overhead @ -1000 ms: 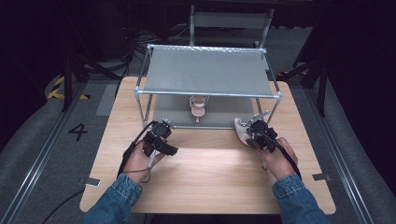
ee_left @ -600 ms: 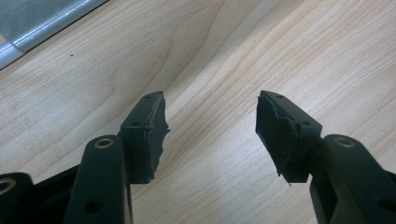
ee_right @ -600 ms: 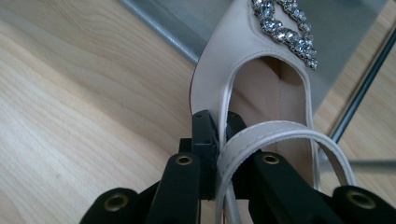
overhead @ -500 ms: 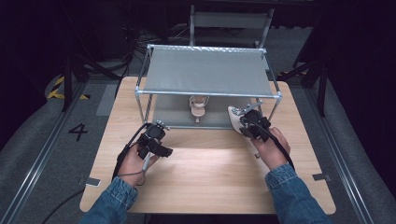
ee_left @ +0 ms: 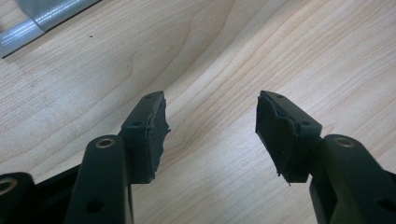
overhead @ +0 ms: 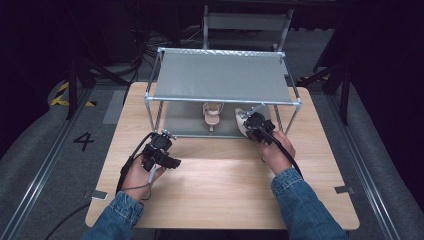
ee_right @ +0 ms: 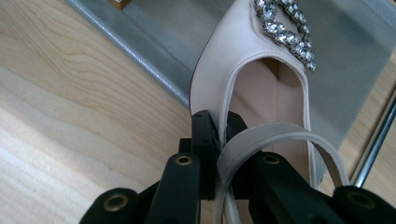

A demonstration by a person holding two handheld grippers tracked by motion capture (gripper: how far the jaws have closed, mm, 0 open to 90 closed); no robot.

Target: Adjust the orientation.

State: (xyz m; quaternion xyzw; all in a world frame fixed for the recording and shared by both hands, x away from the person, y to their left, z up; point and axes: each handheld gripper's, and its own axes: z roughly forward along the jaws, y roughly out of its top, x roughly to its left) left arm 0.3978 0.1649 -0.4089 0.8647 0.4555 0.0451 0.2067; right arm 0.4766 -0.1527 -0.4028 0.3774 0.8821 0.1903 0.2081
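- Pale cream leather slingback shoe [ee_right: 238, 56] with rhinestone buckle: toe over grey shelf mat [ee_right: 187, 28], side wall pinched at table's rack edge.
- Matching cream shoe [overhead: 212, 113]: on the mat under the rack.

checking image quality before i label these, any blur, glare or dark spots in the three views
High view: soft overall, room around the table nearly black, pale sheen on the wood between the hands. Left gripper view: sharp wood grain, open left claw crisp, no glare. Right gripper view: the shoe sharp, its rhinestone buckle sparkles, right claw in shade.
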